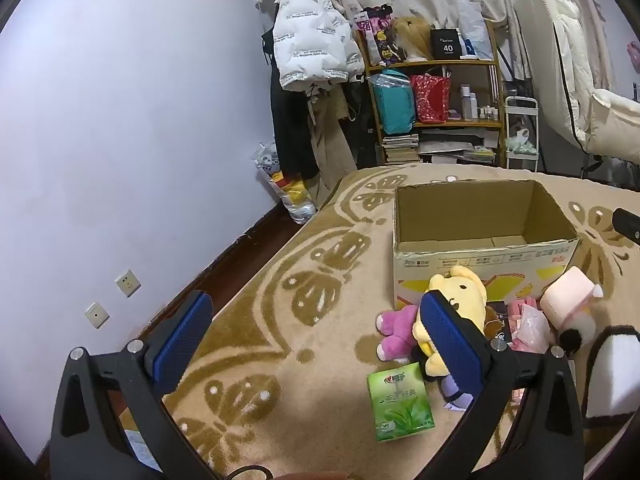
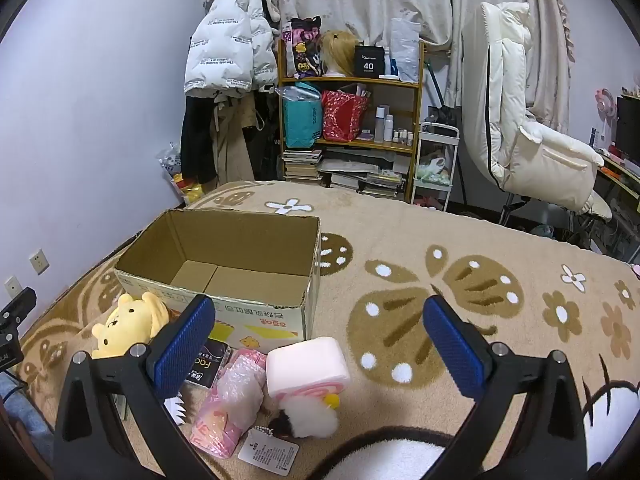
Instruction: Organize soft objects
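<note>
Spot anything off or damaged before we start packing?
The box is empty, with a ragged, torn front rim near its right corner. The soft items, including the yellow plush, pink plush and pink block, lie jumbled on the blanket outside it. Both grippers open, empty.

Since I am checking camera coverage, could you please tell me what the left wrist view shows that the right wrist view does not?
Only the left wrist view shows the green tissue pack and the purple-pink plush on the blanket.

Only the right wrist view shows the white paper tag near the bottom edge and the pink desk fan at far right.

Both show the open cardboard box, the yellow bear plush, the pink cube plush and the bookshelf. Each view's own jaws stand open and empty.
</note>
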`<state>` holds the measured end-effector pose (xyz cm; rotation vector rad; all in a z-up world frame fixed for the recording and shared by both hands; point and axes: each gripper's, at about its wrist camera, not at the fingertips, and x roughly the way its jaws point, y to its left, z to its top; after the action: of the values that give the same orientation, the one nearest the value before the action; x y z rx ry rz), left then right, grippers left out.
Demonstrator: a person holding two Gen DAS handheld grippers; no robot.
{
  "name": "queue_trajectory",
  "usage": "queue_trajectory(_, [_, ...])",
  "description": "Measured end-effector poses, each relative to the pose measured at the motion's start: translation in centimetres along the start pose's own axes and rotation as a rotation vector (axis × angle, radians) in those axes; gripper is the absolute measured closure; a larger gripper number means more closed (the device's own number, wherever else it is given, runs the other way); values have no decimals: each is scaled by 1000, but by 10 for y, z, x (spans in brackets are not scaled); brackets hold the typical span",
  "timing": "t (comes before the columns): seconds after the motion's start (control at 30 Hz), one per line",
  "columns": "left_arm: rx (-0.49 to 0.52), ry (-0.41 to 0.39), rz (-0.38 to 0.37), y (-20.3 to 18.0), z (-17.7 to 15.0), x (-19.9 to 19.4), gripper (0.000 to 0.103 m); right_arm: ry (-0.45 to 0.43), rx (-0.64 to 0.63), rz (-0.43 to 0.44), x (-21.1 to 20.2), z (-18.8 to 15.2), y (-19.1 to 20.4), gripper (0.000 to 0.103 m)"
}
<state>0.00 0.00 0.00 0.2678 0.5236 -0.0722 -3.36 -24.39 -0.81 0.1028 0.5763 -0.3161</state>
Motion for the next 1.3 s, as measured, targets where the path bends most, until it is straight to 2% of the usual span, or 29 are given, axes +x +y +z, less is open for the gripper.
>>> queue_trajectory(1.3, [12, 0, -3, -3, -1, 1, 0, -6, 0, 0, -1, 0, 0, 0])
